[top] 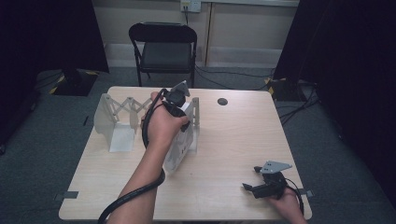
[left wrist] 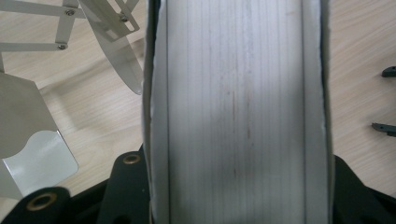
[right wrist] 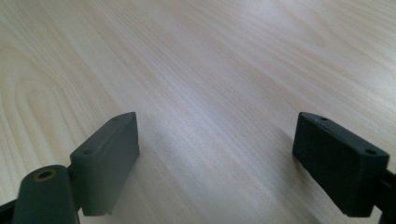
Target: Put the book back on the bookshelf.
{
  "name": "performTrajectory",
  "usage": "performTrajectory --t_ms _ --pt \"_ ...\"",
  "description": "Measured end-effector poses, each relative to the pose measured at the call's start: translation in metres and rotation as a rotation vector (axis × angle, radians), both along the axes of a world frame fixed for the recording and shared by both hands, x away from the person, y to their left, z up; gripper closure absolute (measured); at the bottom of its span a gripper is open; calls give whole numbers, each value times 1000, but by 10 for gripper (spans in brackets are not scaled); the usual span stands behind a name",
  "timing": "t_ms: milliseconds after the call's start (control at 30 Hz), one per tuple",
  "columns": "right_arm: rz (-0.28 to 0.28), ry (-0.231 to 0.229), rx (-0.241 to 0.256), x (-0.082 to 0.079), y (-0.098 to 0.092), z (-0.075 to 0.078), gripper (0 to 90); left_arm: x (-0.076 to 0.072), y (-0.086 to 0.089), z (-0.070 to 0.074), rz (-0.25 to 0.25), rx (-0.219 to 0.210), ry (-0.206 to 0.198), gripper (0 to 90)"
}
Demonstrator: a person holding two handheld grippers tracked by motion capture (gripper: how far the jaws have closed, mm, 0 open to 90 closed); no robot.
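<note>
While the book (top: 180,149) is clamped by the left gripper (top: 180,109) at its top edge, its lower edge rests on the table (top: 233,140) inside the white expanding rack (top: 114,119), w/ one rack end plate just beside it on each side. Open wood is seen to the right. Right gripper (top: 261,184) is held low near the front edge, jaws wide apart w/ nothing between. Counted: 1 book, 1 rack, 1 chair (top: 163,46), 2 grippers.

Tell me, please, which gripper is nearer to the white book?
Left. The left gripper is clamped on the white book beside the rack; the right gripper rests apart at the table's near right corner.
</note>
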State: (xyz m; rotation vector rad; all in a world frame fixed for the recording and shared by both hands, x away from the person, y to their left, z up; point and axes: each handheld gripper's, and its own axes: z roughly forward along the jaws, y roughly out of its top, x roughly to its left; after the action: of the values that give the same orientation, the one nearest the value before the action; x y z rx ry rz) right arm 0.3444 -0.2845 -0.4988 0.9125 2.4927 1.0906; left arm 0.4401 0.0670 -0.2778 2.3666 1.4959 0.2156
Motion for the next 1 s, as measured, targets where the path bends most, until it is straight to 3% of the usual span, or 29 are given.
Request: performTrajectory --t_ms 833,1000 --pt "1 -1 0 0 0 0 141 12 -2 0 55 -14 2 531" --pt "1 -1 0 0 0 0 141 13 -2 1 55 0 1 531"
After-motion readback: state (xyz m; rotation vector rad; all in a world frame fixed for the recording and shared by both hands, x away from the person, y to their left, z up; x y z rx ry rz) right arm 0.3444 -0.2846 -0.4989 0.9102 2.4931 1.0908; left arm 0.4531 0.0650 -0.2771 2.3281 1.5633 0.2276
